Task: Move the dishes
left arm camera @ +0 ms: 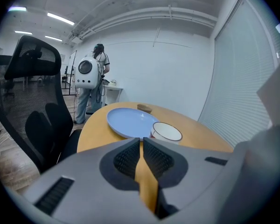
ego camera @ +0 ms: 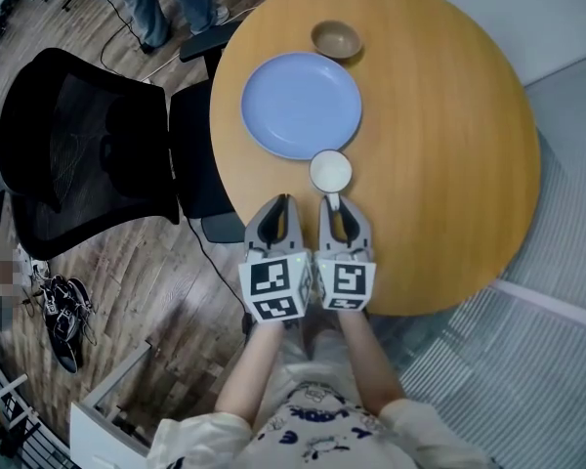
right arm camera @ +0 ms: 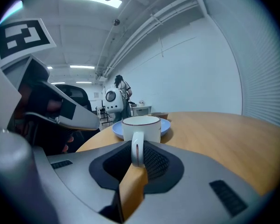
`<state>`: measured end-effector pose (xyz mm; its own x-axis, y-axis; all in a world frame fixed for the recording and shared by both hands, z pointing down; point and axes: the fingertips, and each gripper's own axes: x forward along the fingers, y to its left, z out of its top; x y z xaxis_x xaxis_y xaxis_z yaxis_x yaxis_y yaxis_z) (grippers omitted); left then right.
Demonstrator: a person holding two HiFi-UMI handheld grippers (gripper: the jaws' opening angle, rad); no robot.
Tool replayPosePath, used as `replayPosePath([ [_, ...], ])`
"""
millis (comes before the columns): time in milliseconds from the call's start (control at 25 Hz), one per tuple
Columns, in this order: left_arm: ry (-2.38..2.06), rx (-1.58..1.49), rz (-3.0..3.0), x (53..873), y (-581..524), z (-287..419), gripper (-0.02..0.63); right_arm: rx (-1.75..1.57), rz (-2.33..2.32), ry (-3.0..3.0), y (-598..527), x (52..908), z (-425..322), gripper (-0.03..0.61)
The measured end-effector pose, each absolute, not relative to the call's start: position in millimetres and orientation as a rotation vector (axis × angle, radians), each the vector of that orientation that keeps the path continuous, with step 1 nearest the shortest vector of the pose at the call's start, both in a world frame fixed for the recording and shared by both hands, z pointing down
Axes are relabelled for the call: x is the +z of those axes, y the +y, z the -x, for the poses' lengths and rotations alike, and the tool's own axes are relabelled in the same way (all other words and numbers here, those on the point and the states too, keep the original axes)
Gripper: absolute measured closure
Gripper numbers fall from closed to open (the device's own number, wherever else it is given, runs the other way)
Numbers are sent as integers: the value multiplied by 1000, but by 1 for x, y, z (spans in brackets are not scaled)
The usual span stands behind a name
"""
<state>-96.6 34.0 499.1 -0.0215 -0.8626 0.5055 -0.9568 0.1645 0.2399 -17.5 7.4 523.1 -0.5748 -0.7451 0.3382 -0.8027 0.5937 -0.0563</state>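
The round wooden counter (ego camera: 439,145) fills most of the head view, and a black mesh chair (ego camera: 78,145) stands at its left edge. Only the left gripper view shows a person (left arm camera: 91,80) with a white backpack, standing well beyond the counter. A pale blue plate (ego camera: 301,104) lies flat on the counter's far left part. The left tool (ego camera: 278,203) hovers over the near edge with its jaws together, a thin slit between the ribbed pads and nothing in it. The right tool (ego camera: 334,201) is just beside it. The right gripper view shows what the head view cannot: its jaws are clamped on the handle of the white mug (ego camera: 330,172). The mug stands upright with a dark rim, at the plate's near edge. A small brown bowl (ego camera: 336,39) sits just past the plate's far rim.
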Motion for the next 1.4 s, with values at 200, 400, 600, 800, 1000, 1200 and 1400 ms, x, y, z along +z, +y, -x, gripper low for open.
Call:
replayPosePath([
  [200, -1915, 247, -1724, 494, 36, 103, 591, 381, -1248, -2567, 11, 517, 14, 480],
  [400, -1983, 240, -1784, 462, 28, 120, 591, 269, -1347, -2648, -8, 459, 0, 474],
  [600, -2060, 194, -1875, 404, 9, 128, 591, 132, -1469, -2678, -41, 381, -20, 474],
  [800, -2120, 143, -1971, 339, -11, 129, 591, 41, -1562, -2703, -63, 320, -31, 500],
  [1000, -2169, 116, -2046, 298, -18, 129, 591, -2, -1625, -2715, -69, 282, -41, 515],
  [1200, -2201, 97, -2074, 276, -23, 129, 591, 5, -1684, -2703, -77, 271, -55, 526],
  [1400, -2195, 98, -2091, 275, -27, 126, 591, 10, -1685, -2689, -81, 271, -61, 538],
])
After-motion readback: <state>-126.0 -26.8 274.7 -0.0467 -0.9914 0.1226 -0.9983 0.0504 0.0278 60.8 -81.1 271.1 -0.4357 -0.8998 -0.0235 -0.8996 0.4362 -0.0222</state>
